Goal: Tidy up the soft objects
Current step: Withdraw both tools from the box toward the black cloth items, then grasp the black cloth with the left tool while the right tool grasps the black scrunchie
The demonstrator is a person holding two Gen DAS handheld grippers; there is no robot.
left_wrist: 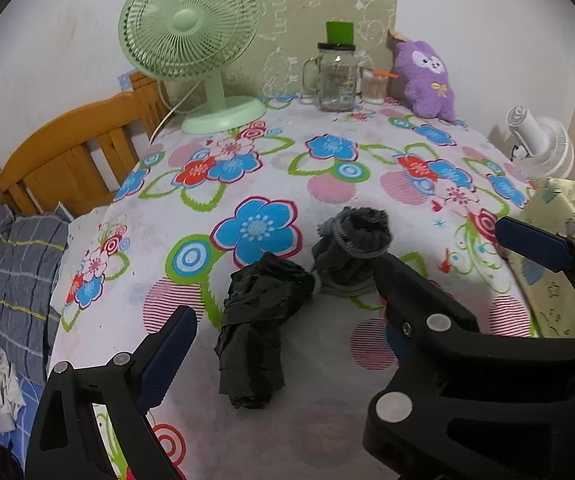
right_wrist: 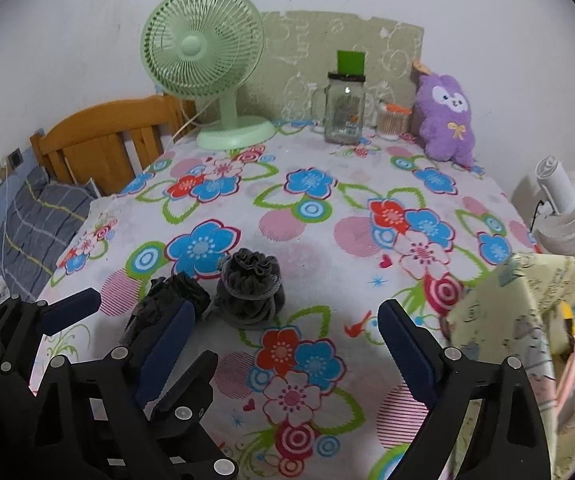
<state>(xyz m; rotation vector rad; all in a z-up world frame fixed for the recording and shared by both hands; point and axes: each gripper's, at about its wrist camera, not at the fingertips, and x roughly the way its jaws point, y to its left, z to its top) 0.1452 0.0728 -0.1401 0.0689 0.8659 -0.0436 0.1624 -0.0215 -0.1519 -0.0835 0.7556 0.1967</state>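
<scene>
While both grippers are hanging over the floral tablecloth [right_wrist: 327, 184], the work is judged to be at the approach step, with nothing yet grasped. The left gripper [left_wrist: 287, 320] is standing wide open around a crumpled black bundle [left_wrist: 253, 332], its pads not touching the fabric. The right gripper [right_wrist: 283, 344] is likewise gaping and holding nothing; only bare cloth is lying between its fingers. A dark grey drawstring pouch [right_wrist: 249, 290] is sitting upright just beside the black bundle, the two appearing to touch, and both are lying near the front of the table.

The next move probably calls for lowering the left fingers astride the bundle and closing gently, since limp fabric is likely to slump or trail.

At the far edge a green desk fan [right_wrist: 203, 52], a glass jar [right_wrist: 345, 110] and a purple plush toy [right_wrist: 445, 116] are standing well apart from the work. A pale patterned box [right_wrist: 527, 320] is sitting at the right, near the right gripper's outer finger, and may be crowding that side.
</scene>
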